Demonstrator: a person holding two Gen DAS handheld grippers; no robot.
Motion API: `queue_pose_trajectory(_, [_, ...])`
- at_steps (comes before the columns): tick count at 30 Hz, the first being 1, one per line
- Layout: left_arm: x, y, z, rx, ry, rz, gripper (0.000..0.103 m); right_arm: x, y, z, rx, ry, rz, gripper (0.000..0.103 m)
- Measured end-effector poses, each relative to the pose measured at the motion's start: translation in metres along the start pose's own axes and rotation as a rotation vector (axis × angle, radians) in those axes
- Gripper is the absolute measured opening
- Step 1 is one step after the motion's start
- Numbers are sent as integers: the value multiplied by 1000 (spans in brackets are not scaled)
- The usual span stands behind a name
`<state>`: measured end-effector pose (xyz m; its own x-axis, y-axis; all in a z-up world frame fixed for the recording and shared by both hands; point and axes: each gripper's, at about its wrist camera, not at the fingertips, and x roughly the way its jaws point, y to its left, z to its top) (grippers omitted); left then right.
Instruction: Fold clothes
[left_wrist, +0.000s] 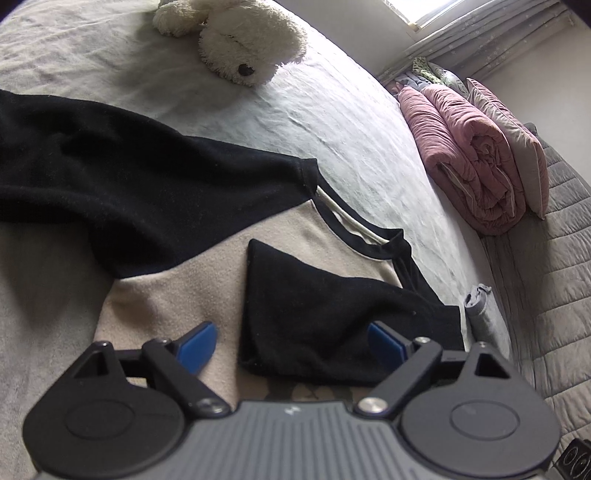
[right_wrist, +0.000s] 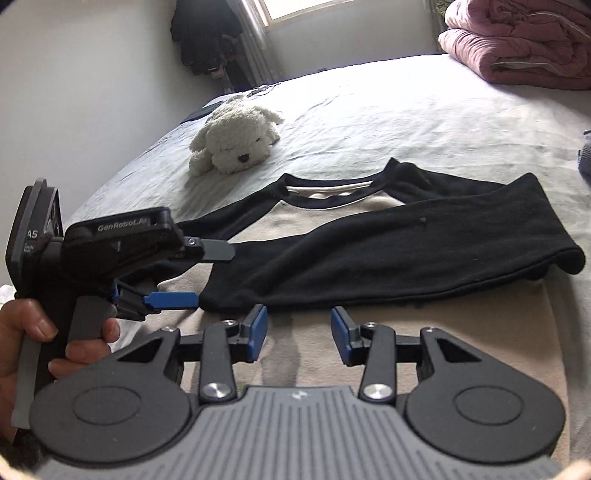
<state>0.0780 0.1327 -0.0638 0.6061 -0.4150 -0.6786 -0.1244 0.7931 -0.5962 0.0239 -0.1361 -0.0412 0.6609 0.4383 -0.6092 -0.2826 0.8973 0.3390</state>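
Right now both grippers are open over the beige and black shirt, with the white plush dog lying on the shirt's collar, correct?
Not quite. The plush dog lies on the bedsheet beyond the collar, clear of the shirt, as the right wrist view shows. Both the left gripper and right gripper are open.

A bed (right_wrist: 406, 110) covered in a pale, wrinkled sheet carries everything. A beige shirt (right_wrist: 295, 221) with black sleeves and a black collar lies spread flat on it, one sleeve (right_wrist: 406, 254) folded across the chest. A white plush dog (right_wrist: 236, 142) lies further up, apart from the shirt. A rolled pink comforter (left_wrist: 469, 155) rests at the bed's edge.
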Motion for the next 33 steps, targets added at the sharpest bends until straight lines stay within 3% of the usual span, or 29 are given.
queue_pose_trajectory(5, [3, -8, -8, 98, -85, 50, 76, -6, -58, -12, 207, -65, -19, 43])
queue_pose_trajectory(8, [7, -14, -16, 176, -135, 69, 73, -4, -83, -19, 316, -88, 8, 43])
queue_pose_trajectory(13, [14, -23, -31, 307, -218, 108, 64, -1, -85, -13, 324, -92, 32, 43])
queue_pose_trajectory(18, [15, -27, -36, 340, -265, 148, 42, 6, -86, -9, 296, -111, 26, 43])
queue_pose_trajectory(22, [11, -26, -35, 315, -308, 149, 6, 14, -84, -4, 237, -125, 10, 44])
queue_pose_trajectory(29, [-8, -37, -10, 301, -390, 111, 4, 18, -88, 0, 181, -162, 9, 51])
queue_pose_trajectory(33, [-23, -40, 2, 358, -458, 169, 4, 17, -92, 4, 165, -186, 6, 59])
